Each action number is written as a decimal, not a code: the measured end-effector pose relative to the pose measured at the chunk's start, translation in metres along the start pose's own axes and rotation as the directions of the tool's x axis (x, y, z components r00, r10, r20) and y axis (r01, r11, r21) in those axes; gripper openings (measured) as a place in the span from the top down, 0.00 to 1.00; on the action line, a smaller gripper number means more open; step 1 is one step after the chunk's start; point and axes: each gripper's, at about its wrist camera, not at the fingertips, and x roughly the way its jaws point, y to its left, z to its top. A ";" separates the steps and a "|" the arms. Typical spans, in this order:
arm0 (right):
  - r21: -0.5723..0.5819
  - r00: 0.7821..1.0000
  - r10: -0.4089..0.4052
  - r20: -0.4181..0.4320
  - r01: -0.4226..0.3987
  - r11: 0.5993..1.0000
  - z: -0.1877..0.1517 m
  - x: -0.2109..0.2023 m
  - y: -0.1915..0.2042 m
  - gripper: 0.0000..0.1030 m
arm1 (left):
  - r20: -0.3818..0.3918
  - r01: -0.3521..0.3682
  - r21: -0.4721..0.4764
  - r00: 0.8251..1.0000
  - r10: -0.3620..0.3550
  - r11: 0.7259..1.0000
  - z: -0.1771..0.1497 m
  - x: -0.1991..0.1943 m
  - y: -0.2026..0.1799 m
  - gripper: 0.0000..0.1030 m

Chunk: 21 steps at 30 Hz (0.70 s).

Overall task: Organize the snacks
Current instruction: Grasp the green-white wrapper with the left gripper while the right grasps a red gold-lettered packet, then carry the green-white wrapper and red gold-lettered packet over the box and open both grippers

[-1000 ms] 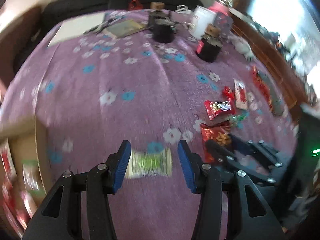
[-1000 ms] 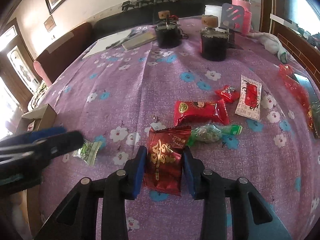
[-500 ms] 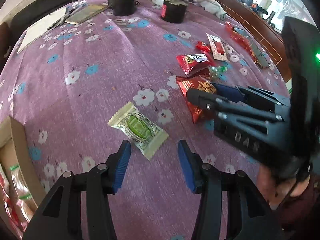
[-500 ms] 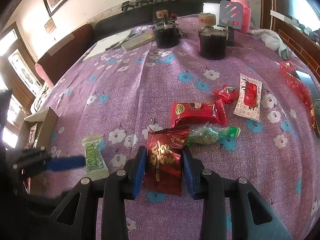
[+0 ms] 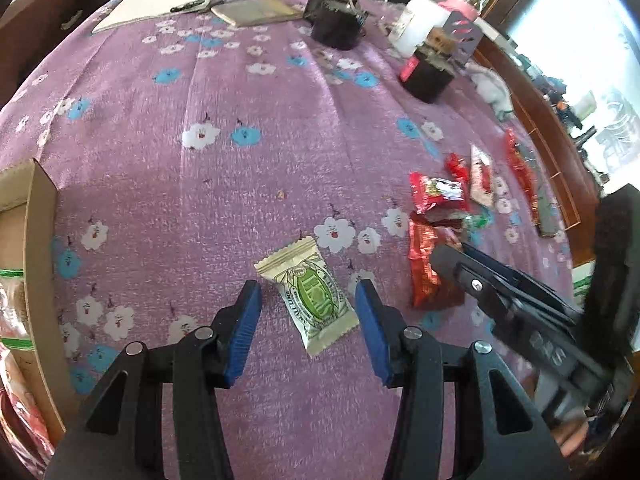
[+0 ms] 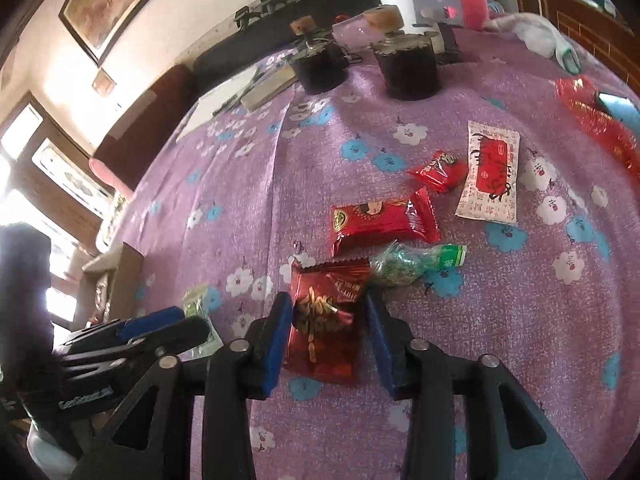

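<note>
A green and cream snack packet (image 5: pixel 314 295) lies flat on the purple flowered cloth, between the open blue pads of my left gripper (image 5: pixel 308 314); whether the pads touch it I cannot tell. A dark red snack packet (image 6: pixel 326 318) lies between the open pads of my right gripper (image 6: pixel 326 334), not squeezed. The right gripper also shows in the left wrist view (image 5: pixel 516 292), over the same red packet (image 5: pixel 428 264). The left gripper shows in the right wrist view (image 6: pixel 160 330) over the green packet (image 6: pixel 198 304). A cardboard box (image 5: pixel 36 216) with snacks stands at the left.
More snacks lie to the right: a long red packet (image 6: pixel 382 222), a green twisted candy (image 6: pixel 412 264), a small red candy (image 6: pixel 440 170), a white and red sachet (image 6: pixel 490 172). Two black jars (image 6: pixel 408 66) (image 6: pixel 320 66), a notebook (image 5: pixel 256 10) and papers stand at the far side.
My left gripper has come forward so the green packet now lies between its pads. My right gripper has come slightly forward over the red packet and has tilted.
</note>
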 end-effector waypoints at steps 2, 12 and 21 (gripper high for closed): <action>-0.027 0.999 -0.034 0.002 0.034 0.999 -0.003 0.001 0.007 0.53 | 0.013 -0.045 0.026 0.999 0.044 0.999 0.000 0.002 -0.007 0.55; -0.126 0.989 -0.146 0.034 0.149 0.981 -0.010 0.004 0.025 0.66 | 0.082 -0.188 0.148 0.981 0.177 0.971 -0.014 0.005 -0.029 0.79; -0.106 0.991 -0.054 0.123 0.067 0.992 -0.008 -0.015 0.026 0.67 | 0.115 -0.054 0.039 0.992 0.049 0.998 -0.036 -0.042 -0.010 0.79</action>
